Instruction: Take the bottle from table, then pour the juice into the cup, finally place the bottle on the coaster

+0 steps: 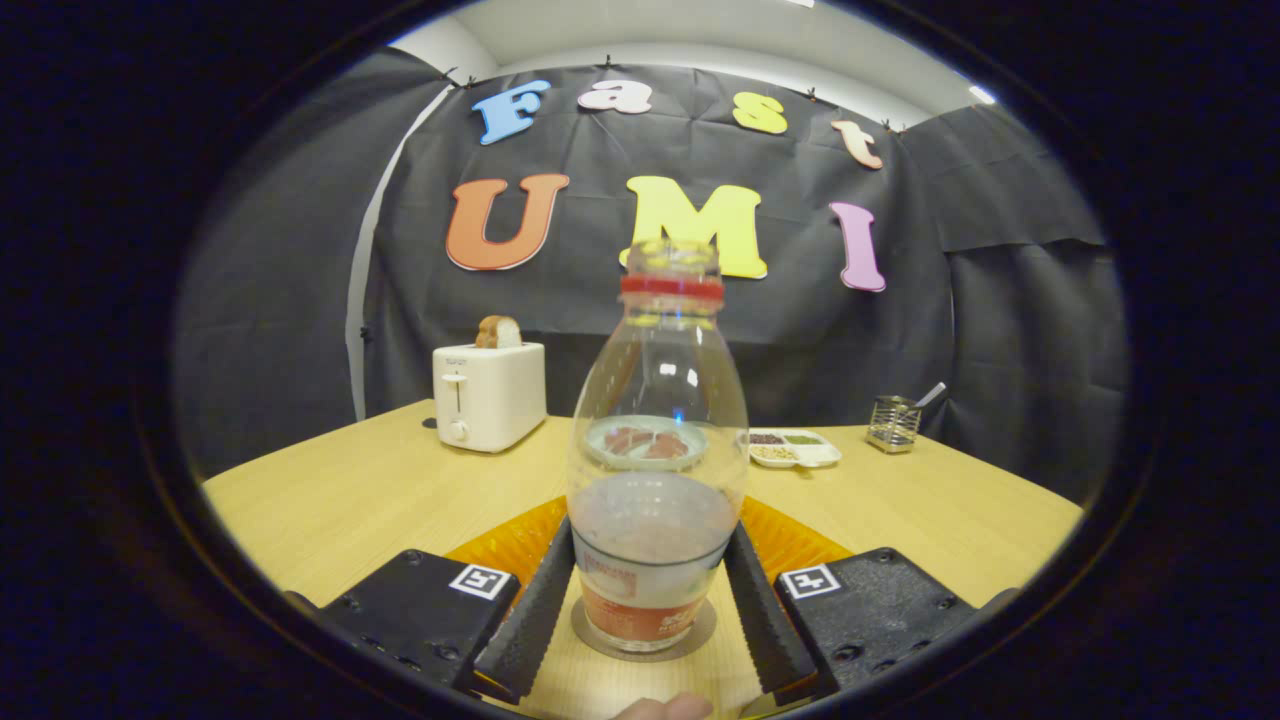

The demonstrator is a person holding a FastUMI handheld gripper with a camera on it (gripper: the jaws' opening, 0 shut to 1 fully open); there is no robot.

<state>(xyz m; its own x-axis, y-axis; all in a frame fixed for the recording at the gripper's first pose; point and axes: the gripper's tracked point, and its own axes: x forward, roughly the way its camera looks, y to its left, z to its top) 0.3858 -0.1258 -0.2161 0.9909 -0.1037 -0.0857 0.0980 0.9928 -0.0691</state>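
Jaws flank the lower body of the clear plastic bottle (pixel 655 450), one finger against each side at the level of its label; they look closed on it, though whether both truly press cannot be settled from this angle. Gripper (pixel 648 620) points level and forward, low over the light wooden table (pixel 330 500), fingers converging toward the bottle.

Bottle stands upright between the fingers, uncapped, with a red ring at the neck and a small amount of cloudy liquid in the lower part. Its base sits centred on a round grey coaster (pixel 700 640), touching it. Orange ribbed mat or dish (pixel 500 545) lies just behind the bottle, partly hidden by the fingers.

A fingertip (pixel 665 708) of the person shows just below the coaster, near the table's front edge.

Beyond the bottle: a pale round plate (pixel 600 445) with reddish pieces, seen through the plastic; a white divided tray (pixel 800 452) of small foods beside it; a wire mesh holder (pixel 892 424) further off; a white toaster (pixel 490 395) with a bread slice (pixel 498 332) upright in its slot.
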